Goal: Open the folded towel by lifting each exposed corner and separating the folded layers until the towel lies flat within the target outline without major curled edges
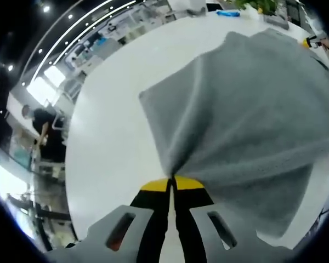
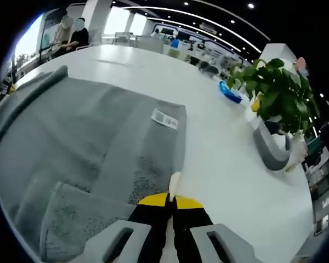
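White counter [image 2: 219,164] carries the grey towel [image 2: 82,148], stretching away from both grippers; left gripper [image 1: 171,178] and right gripper [image 2: 171,194] each clamp its edge.

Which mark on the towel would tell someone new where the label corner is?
Start at the white table and find the grey towel spread across it. Follow the towel's far edge toward the potted plant; near that corner lies a small white label. It is the only white, printed patch on the plain grey cloth, lying ahead of the right gripper, which is shut on the towel's edge.
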The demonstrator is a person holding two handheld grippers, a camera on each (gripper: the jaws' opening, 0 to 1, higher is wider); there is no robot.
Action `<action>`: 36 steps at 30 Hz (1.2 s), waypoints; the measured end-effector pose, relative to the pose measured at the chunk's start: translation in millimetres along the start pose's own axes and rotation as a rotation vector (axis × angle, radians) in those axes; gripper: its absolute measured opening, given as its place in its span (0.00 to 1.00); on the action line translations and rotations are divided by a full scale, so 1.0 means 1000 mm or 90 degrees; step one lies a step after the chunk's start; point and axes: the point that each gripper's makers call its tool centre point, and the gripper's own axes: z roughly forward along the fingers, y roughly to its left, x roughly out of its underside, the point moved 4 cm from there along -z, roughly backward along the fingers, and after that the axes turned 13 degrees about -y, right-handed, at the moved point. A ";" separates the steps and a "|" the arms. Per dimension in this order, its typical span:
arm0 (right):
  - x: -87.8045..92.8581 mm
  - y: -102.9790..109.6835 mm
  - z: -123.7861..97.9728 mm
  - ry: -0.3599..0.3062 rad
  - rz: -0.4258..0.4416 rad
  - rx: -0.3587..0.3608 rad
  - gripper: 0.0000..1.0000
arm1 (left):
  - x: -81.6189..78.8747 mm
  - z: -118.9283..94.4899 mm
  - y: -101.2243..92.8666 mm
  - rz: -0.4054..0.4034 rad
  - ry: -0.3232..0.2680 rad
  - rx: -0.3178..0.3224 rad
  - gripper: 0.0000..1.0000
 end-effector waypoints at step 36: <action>0.004 -0.011 0.000 0.019 0.065 0.010 0.00 | 0.006 -0.003 0.010 -0.061 0.057 0.008 0.01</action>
